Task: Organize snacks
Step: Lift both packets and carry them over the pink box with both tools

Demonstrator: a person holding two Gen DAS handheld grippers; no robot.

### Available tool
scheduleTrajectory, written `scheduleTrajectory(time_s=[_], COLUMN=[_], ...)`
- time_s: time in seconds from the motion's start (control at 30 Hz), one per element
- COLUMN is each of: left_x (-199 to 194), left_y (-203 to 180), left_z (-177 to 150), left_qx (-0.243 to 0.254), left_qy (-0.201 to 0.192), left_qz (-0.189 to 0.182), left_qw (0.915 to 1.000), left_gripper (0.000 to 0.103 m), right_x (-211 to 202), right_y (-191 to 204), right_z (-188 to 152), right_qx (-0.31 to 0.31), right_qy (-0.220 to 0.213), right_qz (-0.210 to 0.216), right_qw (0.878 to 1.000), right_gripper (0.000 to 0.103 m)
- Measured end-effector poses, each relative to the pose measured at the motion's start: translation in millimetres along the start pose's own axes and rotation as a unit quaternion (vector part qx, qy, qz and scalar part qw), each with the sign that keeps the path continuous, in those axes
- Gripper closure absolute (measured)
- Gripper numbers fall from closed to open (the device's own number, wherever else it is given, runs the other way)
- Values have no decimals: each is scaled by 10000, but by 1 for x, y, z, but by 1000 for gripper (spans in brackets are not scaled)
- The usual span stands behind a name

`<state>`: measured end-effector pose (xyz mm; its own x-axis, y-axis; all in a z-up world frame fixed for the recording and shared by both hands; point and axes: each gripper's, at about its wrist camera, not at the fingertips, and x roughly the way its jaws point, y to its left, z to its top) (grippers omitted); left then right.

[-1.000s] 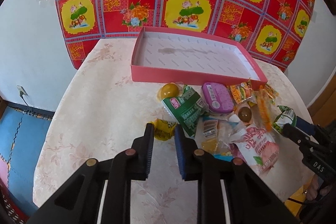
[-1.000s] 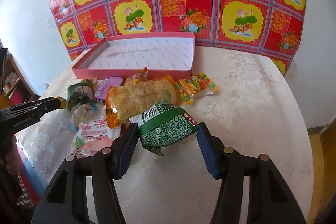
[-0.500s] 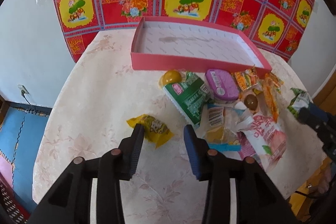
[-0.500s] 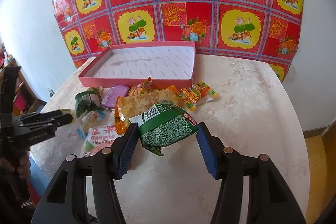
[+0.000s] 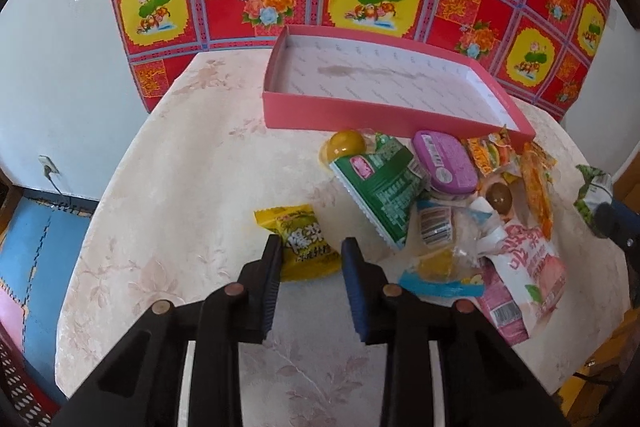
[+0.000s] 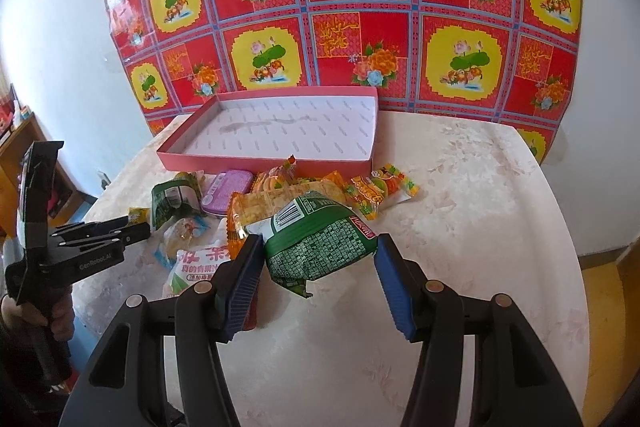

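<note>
the left hand-held gripper (image 5: 310,253) has just been closing and now clamps the yellow snack packet (image 5: 301,241), which is in front of the pink box (image 5: 384,113) on the tabletop (image 5: 192,163). the right hand-held gripper (image 6: 318,261) is clamped on a green snack bag (image 6: 320,245), near the snack pile (image 6: 280,193) in front of the same box.

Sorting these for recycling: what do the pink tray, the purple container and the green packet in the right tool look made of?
Pink tray: looks like matte cardboard, with thin folded walls, a white printed lining and a stain.
Purple container: likely rigid plastic, with smooth rounded edges and a stuck-on label.
Green packet: glossy plastic film, crinkled, with a serrated seal edge.
</note>
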<state>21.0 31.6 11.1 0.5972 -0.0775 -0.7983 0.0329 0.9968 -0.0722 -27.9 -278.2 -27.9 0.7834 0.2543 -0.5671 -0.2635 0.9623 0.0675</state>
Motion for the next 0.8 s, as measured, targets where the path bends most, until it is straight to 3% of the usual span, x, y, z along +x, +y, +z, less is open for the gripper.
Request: scheduleTrajectory(time_s=[0.3, 0.8], left_x=[-17, -32], left_y=[-5, -17], left_z=[6, 58], left_qx=[44, 161], left_qy=[-192, -439], left_qz=[-280, -499], left_qw=[9994, 9977], left_gripper=[72, 72], right_x=[-3, 0], right_y=[1, -1], right_z=[8, 49], right_qx=[-33, -87], right_qy=[-63, -206], right_qz=[57, 179], right_qw=[10000, 9996], right_gripper=[45, 45])
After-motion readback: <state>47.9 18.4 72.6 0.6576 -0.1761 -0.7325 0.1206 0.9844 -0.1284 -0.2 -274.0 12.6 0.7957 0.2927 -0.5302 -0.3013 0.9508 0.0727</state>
